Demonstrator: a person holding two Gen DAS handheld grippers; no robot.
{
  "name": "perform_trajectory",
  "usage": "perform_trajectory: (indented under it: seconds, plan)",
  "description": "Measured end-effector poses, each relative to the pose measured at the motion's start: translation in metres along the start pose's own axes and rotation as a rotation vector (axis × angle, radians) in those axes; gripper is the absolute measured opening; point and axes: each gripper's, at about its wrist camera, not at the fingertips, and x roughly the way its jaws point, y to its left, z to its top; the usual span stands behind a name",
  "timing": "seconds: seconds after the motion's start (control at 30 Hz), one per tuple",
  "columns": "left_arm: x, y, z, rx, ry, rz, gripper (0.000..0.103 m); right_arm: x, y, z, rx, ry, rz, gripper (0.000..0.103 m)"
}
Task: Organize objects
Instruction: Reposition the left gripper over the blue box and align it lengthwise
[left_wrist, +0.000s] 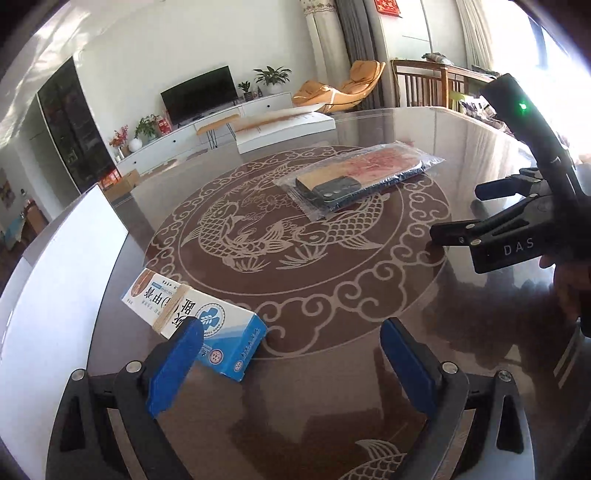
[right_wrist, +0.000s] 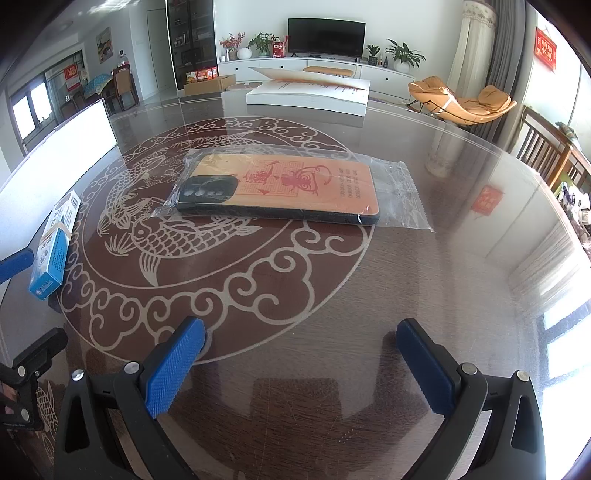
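The glass tabletop (right_wrist: 424, 280) with its carp pattern spread under both my grippers, a living room behind it. A bagged phone case (right_wrist: 280, 188) lay well ahead of my right gripper (right_wrist: 301, 363), whose fingers stood apart and empty. A medicine box (left_wrist: 195, 317) touched the left finger of my equally spread left gripper (left_wrist: 291, 363). I judged centring on the box first would give a square grip.

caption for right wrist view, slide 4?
Open right tool over the glass-topped table, facing a bagged phone case.
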Motion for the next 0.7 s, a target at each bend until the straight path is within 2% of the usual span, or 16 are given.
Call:
perform_trajectory:
  seconds: [0.1,0.27,0.33,0.5,0.57,0.63,0.67,0.7]
  plan:
    - [-0.001,0.005,-0.002,-0.035,0.015,0.006,0.098,0.000,0.000,0.000,0.000,0.000,0.000,0.103]
    - [0.007,0.032,-0.006,-0.205,0.062,0.028,0.098,0.000,0.000,0.000,0.000,0.000,0.000,0.103]
    - [0.011,0.045,-0.002,-0.309,0.087,0.026,0.098,0.000,0.000,0.000,0.000,0.000,0.000,0.103]
    - [0.016,0.086,0.016,-0.635,0.079,0.053,0.098,0.000,0.000,0.000,0.001,0.000,0.002,0.103]
    - [0.030,0.098,0.015,-0.720,0.121,0.089,0.098,0.000,0.000,0.000,0.000,0.000,0.002,0.103]
    - [0.051,0.103,0.009,-0.750,0.190,0.125,0.098,0.000,0.000,0.000,0.001,0.001,0.003,0.103]
    - [0.057,0.104,0.006,-0.737,0.210,0.142,0.098,0.000,0.000,0.000,0.001,0.001,0.003,0.103]
    - [0.057,0.100,0.009,-0.686,0.198,0.175,0.099,0.000,0.000,0.000,0.001,0.001,0.003,0.103]
